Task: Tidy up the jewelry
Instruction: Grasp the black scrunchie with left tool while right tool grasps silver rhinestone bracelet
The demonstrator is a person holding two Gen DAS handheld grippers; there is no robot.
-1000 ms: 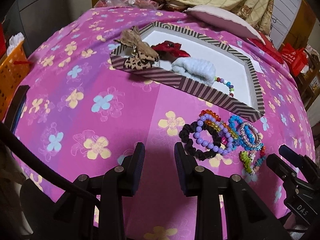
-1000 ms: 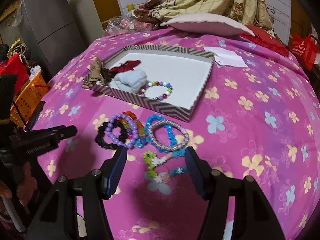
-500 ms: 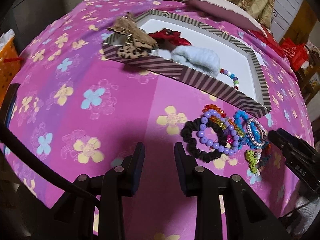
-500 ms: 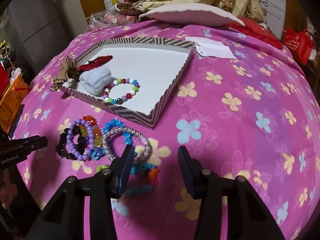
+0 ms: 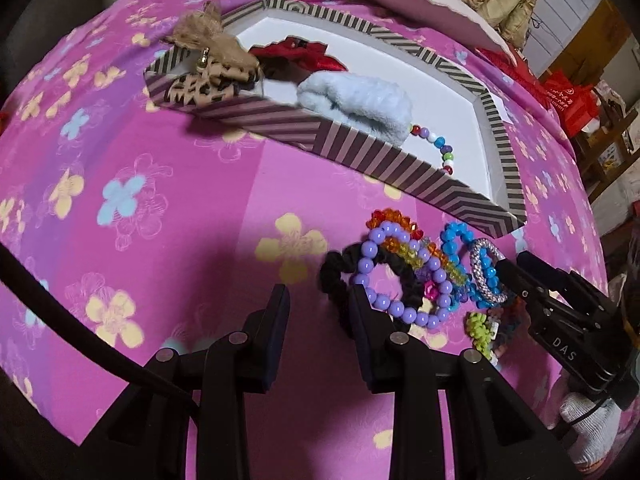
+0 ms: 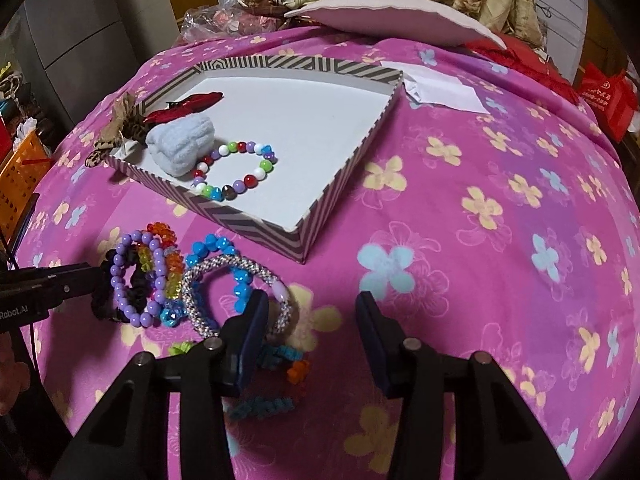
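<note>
A striped tray on the pink flowered bedspread holds a multicolour bead bracelet, a pale blue fluffy scrunchie and a red hair clip; a leopard bow hangs over its corner. In front lies a pile: purple bead bracelet, black scrunchie, rainbow bracelet, blue bead bracelet and silver woven bracelet. My right gripper is closing; the woven bracelet's right edge lies between the jaws, untouched by the pads. My left gripper stands open and empty beside the scrunchie.
Green, blue and orange coil hair ties lie under the right gripper. A white paper and a pink pillow sit behind the tray. An orange basket stands off the bed's left edge. A gloved hand holds the right gripper.
Both grippers have come down and closer to the bracelet pile. The right jaws have narrowed, and their left finger now sits over the woven bracelet.
</note>
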